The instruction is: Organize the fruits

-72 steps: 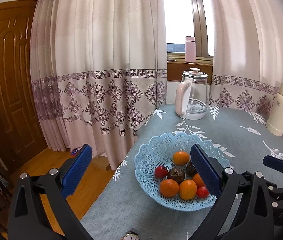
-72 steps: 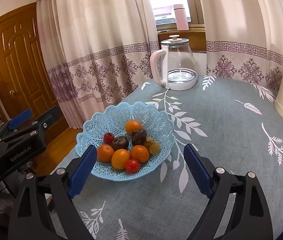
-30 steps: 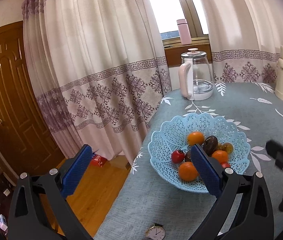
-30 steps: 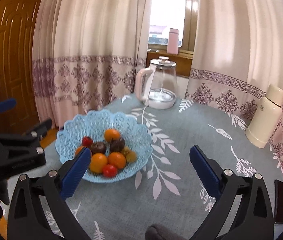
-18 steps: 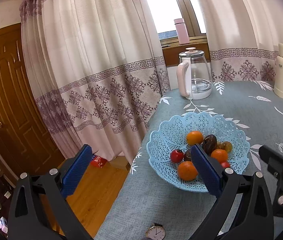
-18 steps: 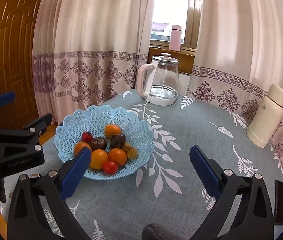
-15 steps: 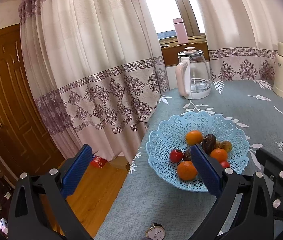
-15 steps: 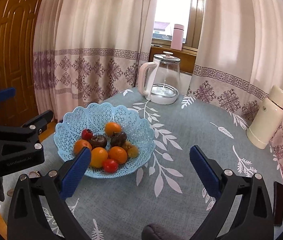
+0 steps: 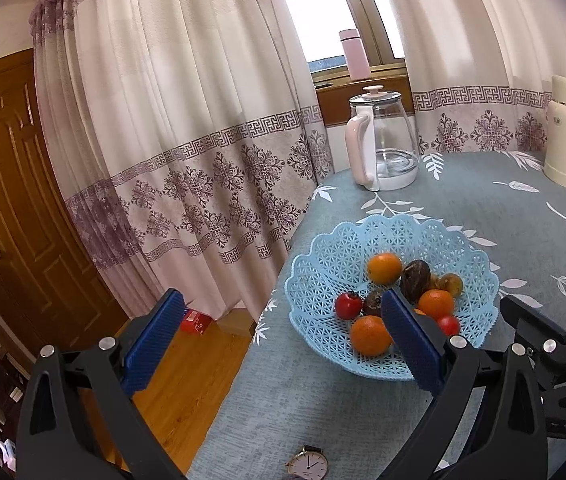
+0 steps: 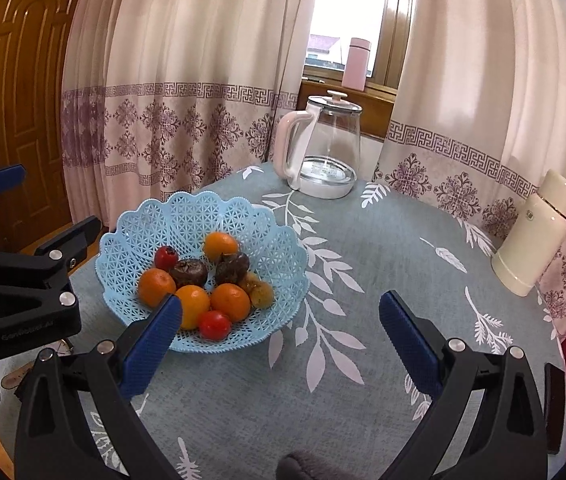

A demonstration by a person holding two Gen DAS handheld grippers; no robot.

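Two grippers hang released over your fruit table.

Left to right: your left gripper (image 9: 279, 336), its ribbed blue pads spread wide and empty; the scalloped lattice basket (image 10: 187, 216) of pale blue plastic, holding smooth oranges (image 10: 156, 287), red fruits (image 10: 214, 325) and wrinkled dark ones (image 10: 189, 271); your right gripper (image 10: 281, 330), equally spread; a glass kettle (image 10: 323, 152); a cream flask (image 10: 533, 236).
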